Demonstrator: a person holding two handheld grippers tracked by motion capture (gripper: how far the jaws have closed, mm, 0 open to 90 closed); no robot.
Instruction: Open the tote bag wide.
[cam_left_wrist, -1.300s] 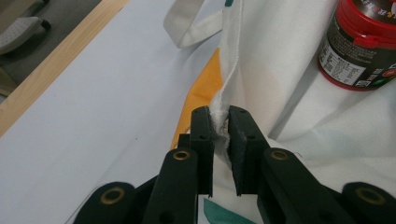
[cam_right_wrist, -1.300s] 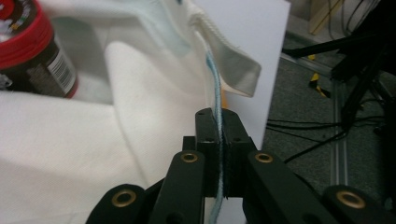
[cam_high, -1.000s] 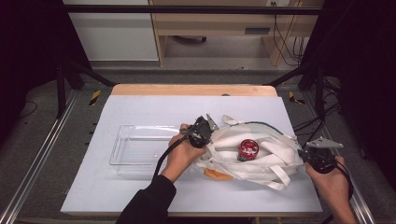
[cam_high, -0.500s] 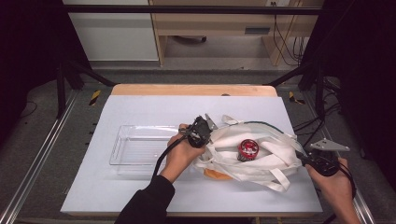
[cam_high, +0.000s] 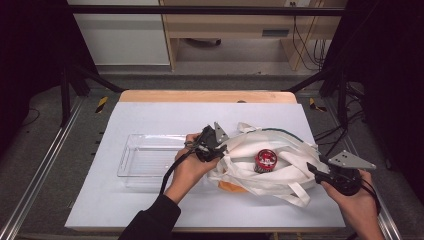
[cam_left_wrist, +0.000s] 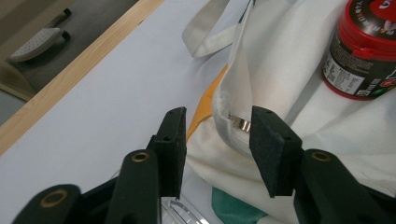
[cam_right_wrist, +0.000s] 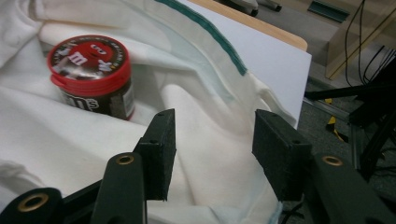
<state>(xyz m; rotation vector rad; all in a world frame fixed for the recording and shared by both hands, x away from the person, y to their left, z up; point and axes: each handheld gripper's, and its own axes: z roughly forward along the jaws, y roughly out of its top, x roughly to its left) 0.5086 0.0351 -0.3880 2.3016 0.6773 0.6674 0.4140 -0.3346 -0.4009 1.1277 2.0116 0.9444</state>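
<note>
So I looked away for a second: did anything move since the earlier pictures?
Hardly. The right tool drew slightly back toward the table's right edge, jaws open. The left tool kept its open jaws at the rim of the white cloth bag. The red-lidded candy jar and clear plastic tray stayed put.

**Dim workshop around a white-topped table**

The table (cam_high: 150, 115) has a wooden far edge. Beyond the hand-held gripper (cam_high: 212, 145), grey floor (cam_high: 240, 60) runs to a white cabinet (cam_high: 120, 40) and wooden bench (cam_high: 235, 25); black cables (cam_high: 305, 45) hang right.
</note>
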